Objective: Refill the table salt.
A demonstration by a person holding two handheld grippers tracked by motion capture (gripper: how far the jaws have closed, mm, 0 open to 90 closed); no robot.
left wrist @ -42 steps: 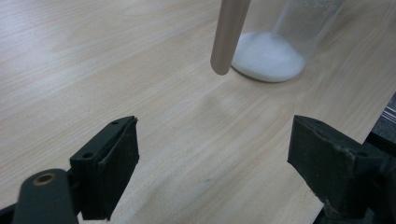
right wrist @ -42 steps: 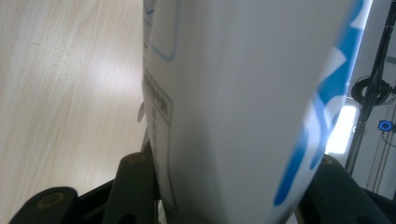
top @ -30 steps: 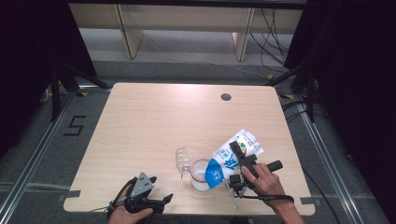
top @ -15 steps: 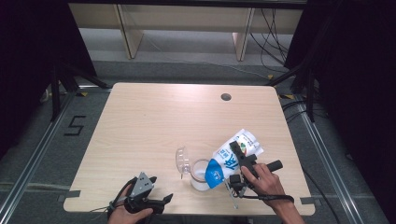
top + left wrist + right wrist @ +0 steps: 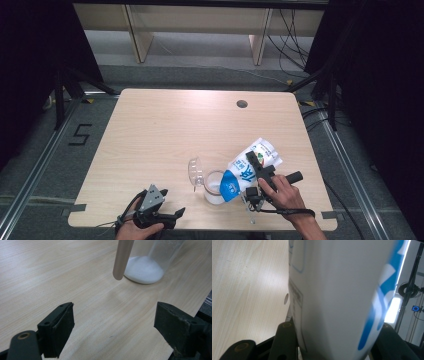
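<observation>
Nothing has shifted since the earlier frames: both hands, the bag and the jar sit just where they did.

In the high view the right gripper (image 5: 254,169) clasps a white and blue bag (image 5: 250,165) near the table's (image 5: 165,130) front right corner. The bag is tilted, its blue lower end dipping over the mouth of a clear jar (image 5: 214,186) that stands just to its left, and its upper end rising toward the right and away from the person. White powder lies heaped in the jar's bottom. In the right gripper view the bag (image 5: 342,297) stands squarely between the two black fingers (image 5: 285,340), its white side pressed against the left one and its blue-printed edge against the right, so the fingers are clenched on it around its middle.

A clear lid (image 5: 195,171) rests on the table just left of the jar, close beside it; whether they touch I cannot tell.

The left gripper (image 5: 170,215) rests at the front edge of the table, well apart from the bag, pointing right toward the jar. In the left gripper view its fingers (image 5: 60,327) are spread wide with bare wood between them, grasping nothing. Ahead of them stands the jar (image 5: 160,257) with its mound of powder (image 5: 143,270), and a pale rod (image 5: 121,257) hangs down in front of it, its end clear of the table
</observation>
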